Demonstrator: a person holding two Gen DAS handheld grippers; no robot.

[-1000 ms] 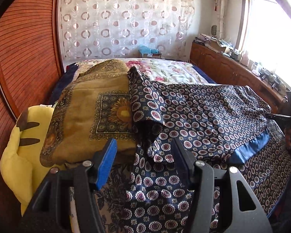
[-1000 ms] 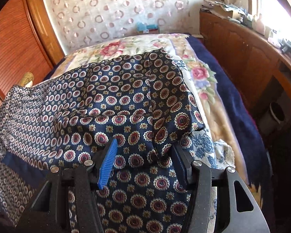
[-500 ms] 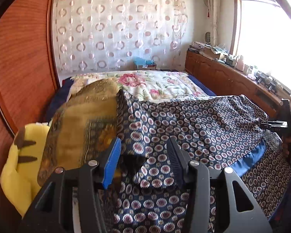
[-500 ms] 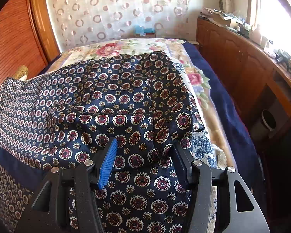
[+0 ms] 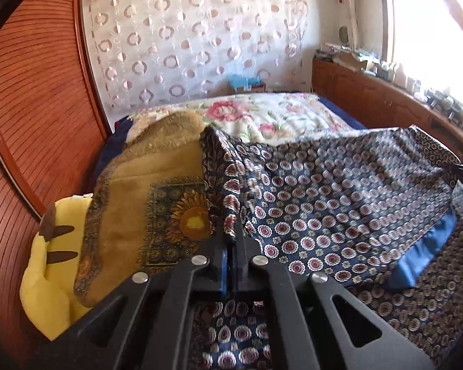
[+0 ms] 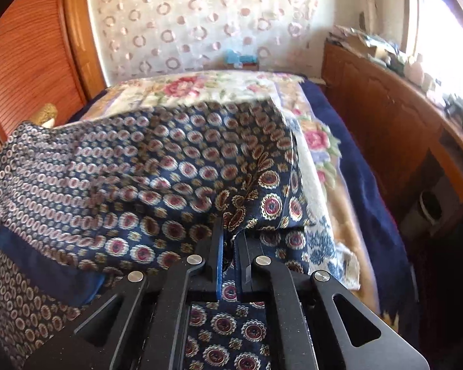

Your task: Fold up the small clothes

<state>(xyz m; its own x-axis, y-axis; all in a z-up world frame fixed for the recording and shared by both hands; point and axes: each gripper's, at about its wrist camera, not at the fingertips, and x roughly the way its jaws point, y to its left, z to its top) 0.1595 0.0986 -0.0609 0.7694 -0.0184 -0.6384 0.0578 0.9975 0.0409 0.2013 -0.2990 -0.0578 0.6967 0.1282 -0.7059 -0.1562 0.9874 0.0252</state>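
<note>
grippers both clamped: left gripper (image 5: 231, 240) pinches one corner of navy patterned cloth (image 5: 339, 191), right gripper (image 6: 228, 240) the other. cloth on bed (image 6: 293, 92), near edge lifted. you raise both level, keep edge taut, carry it over evenly, match corners.

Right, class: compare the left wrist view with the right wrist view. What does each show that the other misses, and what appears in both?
Only the left wrist view shows the yellow plush toy and the sunflower cushion. Only the right wrist view shows the floor-side bin beside the bed. Both show the navy patterned garment pinched by a shut hand-held gripper, left and right, and the floral bedspread.
</note>
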